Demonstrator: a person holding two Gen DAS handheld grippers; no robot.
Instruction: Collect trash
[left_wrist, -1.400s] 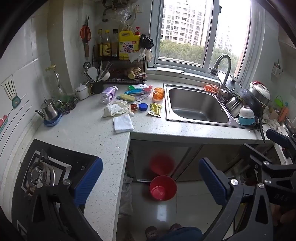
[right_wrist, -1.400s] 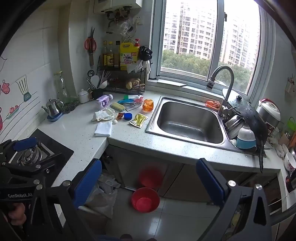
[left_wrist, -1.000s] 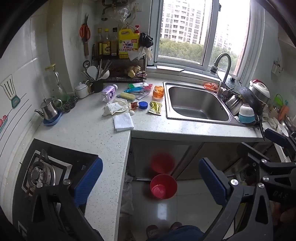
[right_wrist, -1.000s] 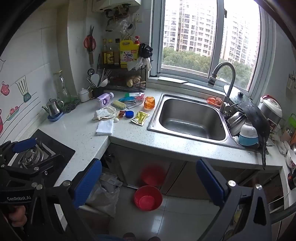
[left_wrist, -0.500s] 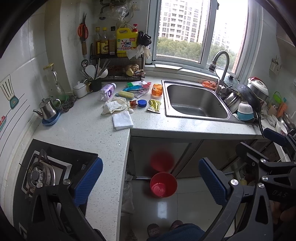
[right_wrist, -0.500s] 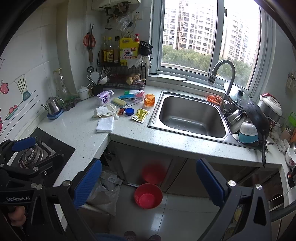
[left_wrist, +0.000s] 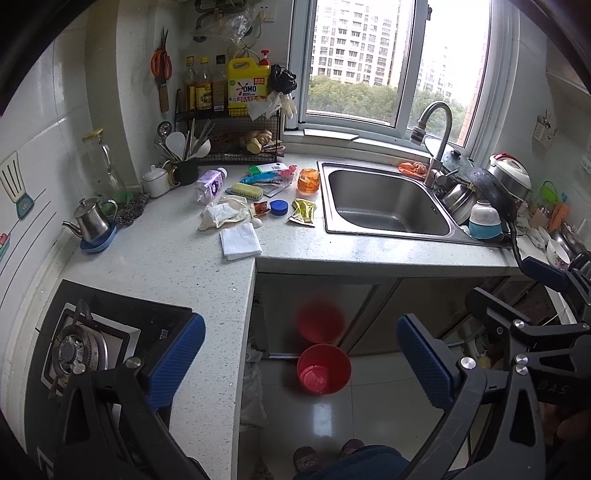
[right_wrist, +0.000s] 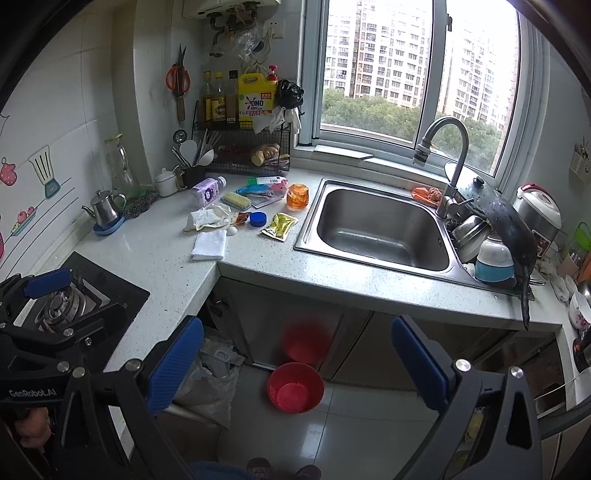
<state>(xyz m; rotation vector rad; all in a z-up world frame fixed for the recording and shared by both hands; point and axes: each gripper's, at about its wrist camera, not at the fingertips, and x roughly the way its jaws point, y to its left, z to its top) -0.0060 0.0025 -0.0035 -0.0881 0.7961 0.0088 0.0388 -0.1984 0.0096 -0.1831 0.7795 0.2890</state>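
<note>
Litter lies on the speckled counter left of the sink: a crumpled white wrapper, a folded white napkin, a yellow sachet, a red sachet, a blue cap, a small white eggshell and an orange cup. My left gripper and right gripper both hang open and empty, far back from the counter, over the floor. A bag-lined bin stands under the counter corner.
A red basin sits on the floor by the cabinet. A gas hob is at the near left. The steel sink, tap and stacked dishes fill the right. A rack of bottles stands at the back.
Both views have shifted slightly: the counter and sink sit a little lower and nearer in frame. Both grippers stay open and nothing on the counter has moved.
</note>
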